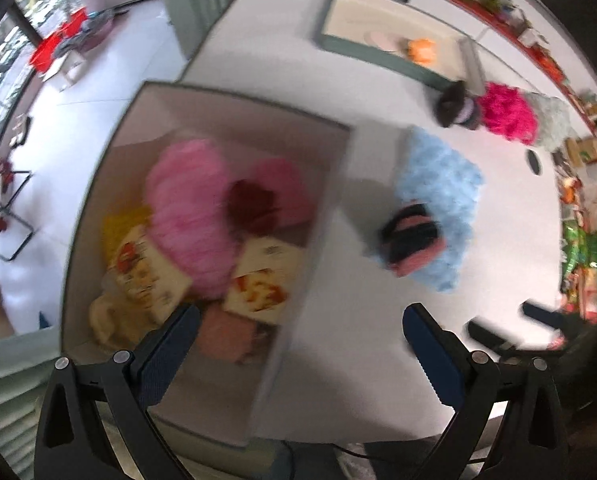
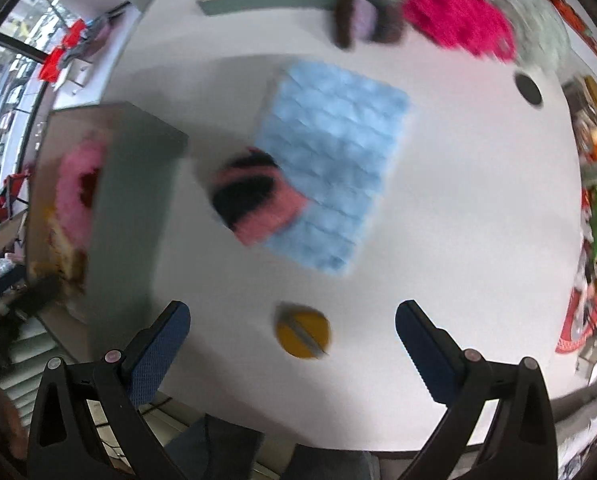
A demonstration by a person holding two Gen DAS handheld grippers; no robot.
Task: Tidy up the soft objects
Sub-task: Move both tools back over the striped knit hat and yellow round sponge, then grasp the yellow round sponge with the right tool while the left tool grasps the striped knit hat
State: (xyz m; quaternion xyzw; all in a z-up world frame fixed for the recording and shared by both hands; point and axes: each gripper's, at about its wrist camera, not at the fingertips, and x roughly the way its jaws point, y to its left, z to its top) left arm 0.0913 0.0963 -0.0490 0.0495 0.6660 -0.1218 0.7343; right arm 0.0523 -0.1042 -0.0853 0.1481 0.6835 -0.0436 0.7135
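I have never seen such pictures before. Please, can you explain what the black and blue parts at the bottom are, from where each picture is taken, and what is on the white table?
Those parts are handheld grippers carried by a person, with a camera on each. One picture looks along the left gripper, the other along the right gripper. Both have their jaws open and hold nothing. On the white table lie a light blue fluffy cloth, with a pink and black striped knit piece at its edge, and a small yellow disc. The box on the left holds a pink fluffy cushion.

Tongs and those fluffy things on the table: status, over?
Left tongs open, over the box edge. Right tongs open, empty. Pink-and-black knit piece lies on the blue cloth, unobstructed.
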